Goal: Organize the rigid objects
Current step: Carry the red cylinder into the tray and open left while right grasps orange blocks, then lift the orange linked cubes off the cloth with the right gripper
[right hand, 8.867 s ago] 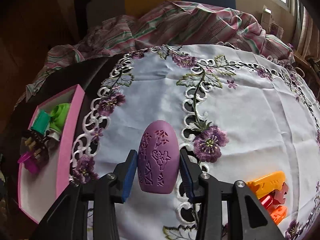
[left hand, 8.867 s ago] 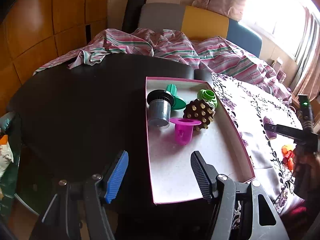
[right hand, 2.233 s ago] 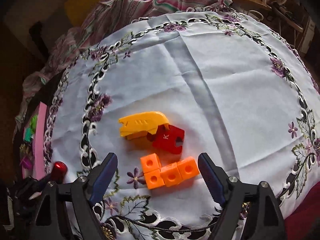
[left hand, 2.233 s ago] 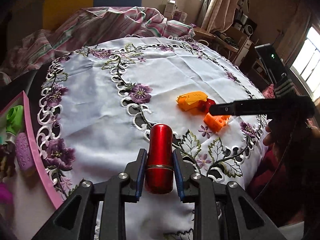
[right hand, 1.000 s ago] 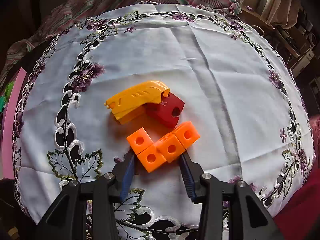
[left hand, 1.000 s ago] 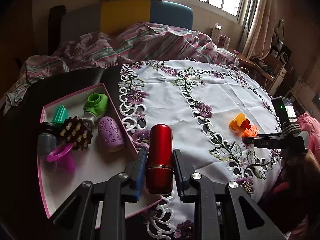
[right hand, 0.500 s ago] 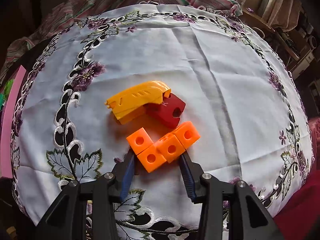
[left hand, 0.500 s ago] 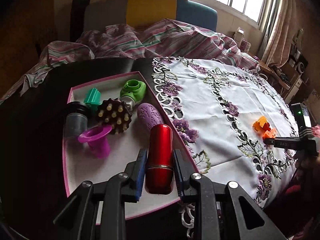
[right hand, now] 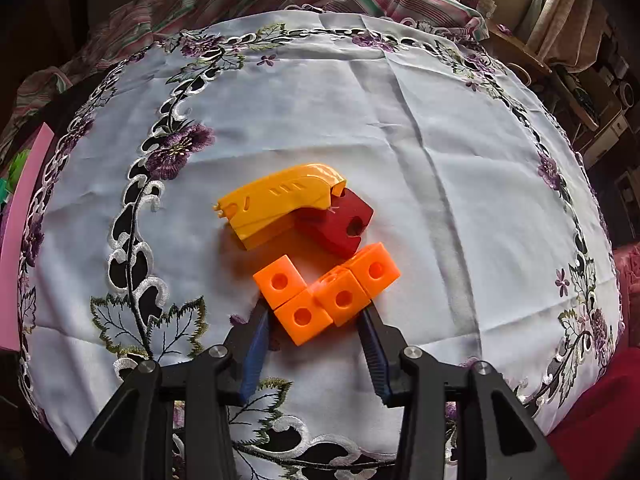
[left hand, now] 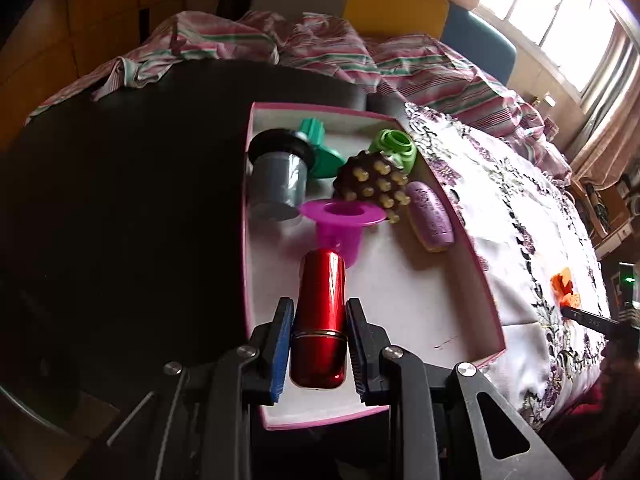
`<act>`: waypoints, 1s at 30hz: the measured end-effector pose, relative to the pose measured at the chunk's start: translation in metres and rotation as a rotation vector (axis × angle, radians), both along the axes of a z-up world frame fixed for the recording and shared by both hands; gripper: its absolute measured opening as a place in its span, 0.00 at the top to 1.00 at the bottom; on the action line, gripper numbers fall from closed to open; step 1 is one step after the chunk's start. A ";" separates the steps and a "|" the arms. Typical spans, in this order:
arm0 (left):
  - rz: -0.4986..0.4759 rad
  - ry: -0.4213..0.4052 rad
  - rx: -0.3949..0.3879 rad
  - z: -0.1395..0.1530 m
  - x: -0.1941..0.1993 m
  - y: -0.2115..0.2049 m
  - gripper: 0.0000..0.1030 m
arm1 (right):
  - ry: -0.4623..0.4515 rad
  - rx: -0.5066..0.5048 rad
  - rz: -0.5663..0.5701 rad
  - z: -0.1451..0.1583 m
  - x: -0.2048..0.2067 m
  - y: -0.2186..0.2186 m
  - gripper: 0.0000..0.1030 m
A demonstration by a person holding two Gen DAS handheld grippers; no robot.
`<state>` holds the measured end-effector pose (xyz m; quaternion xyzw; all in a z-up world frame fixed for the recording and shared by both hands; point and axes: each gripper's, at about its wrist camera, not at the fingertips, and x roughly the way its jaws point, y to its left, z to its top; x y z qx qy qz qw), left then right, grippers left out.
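Tray [left hand: 486,280], pink-rimmed, on the dark table beside the embroidered cloth [right hand: 320,128]: held grey cup, green fittings, spiked ball, purple oval, magenta funnel.

Left gripper [left hand: 318,312]: clamped on the red cylinder [left hand: 322,316] over the tray's near end. Step in hand, as judged: depositing it; next calls for lowering onto bare floor short of the funnel [left hand: 340,220], then releasing.

Right gripper [right hand: 314,320]: closed on the orange blocks [right hand: 324,292] resting on the cloth; yellow and red pieces just beyond.

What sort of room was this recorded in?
Probably a home living or dining room: a round table under an embroidered tablecloth, striped bedding heaped behind it, and a curtained window.
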<state>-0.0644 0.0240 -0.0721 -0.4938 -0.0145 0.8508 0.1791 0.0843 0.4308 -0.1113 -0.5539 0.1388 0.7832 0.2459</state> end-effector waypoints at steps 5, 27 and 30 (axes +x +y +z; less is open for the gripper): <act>0.000 0.019 -0.063 -0.007 -0.014 0.017 0.74 | 0.001 0.001 0.002 0.002 -0.001 0.001 0.58; 0.057 0.090 -0.045 0.014 -0.007 0.002 0.64 | -0.004 0.021 0.012 -0.003 0.002 -0.006 0.58; 0.066 0.085 -0.024 0.017 -0.002 -0.002 0.64 | -0.005 0.028 0.015 -0.006 -0.005 0.001 0.58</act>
